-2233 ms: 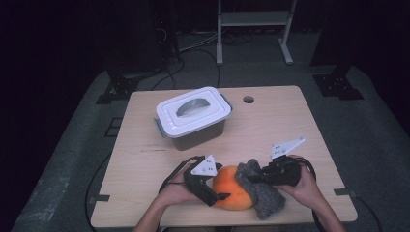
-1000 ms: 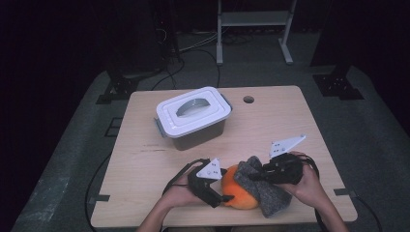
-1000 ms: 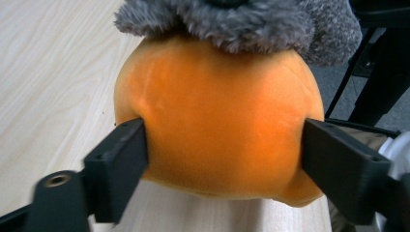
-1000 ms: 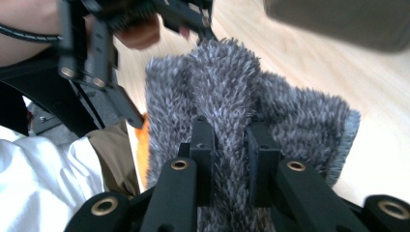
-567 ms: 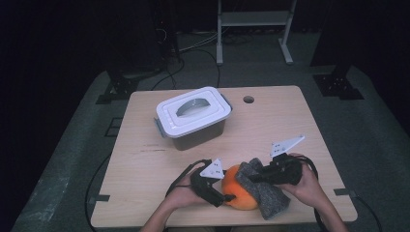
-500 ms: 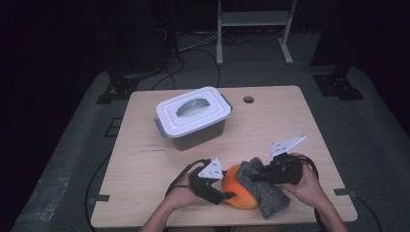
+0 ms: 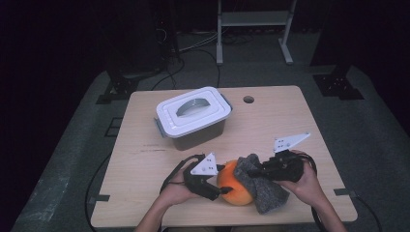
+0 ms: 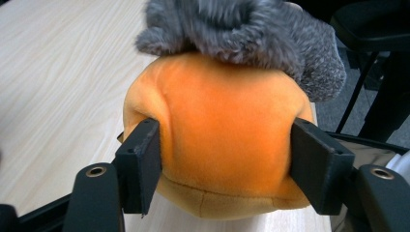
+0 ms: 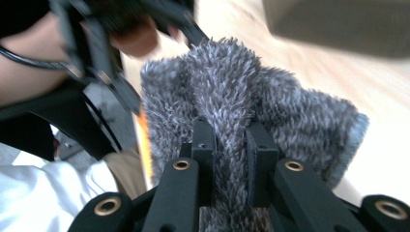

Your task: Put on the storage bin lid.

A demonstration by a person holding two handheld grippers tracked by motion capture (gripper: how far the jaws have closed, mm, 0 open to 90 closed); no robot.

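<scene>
High view: I work at the near edge of the desk (image 7: 290, 125), left hand-held gripper (image 7: 220, 189) on an orange plush ball (image 7: 232, 186), right hand-held gripper (image 7: 255, 170) on a grey fuzzy cloth (image 7: 263, 191) draped over the ball's top and right side.
Left gripper view: my jaws have just been closing and now sit against both flanks of the orange plush ball (image 8: 217, 140), low on its curve, the pads denting the fabric only a little.
Right gripper view: my jaws are pinched tight on a raised fold of the grey fuzzy cloth (image 9: 241, 111); the pile bulges on either side of them.
Where things are: the ball rests on the desk near me, the cloth touches it from above; a lidded plastic storage box (image 7: 193, 118) stands well apart, farther back.
Risk, ball squirts out: my grip is below the widest part of a soft round thing, so a harder squeeze could pop it forward.
Risk, cloth drags the ball: if I pull the cloth sideways, its pile may cling to the plush and roll the ball out of my left jaws.
Risk, fold slips: I hold only a narrow ridge of cloth; a sharp tug could strip it free.
Risk, edge: both things lie close to the desk's near edge and could fall off.
</scene>
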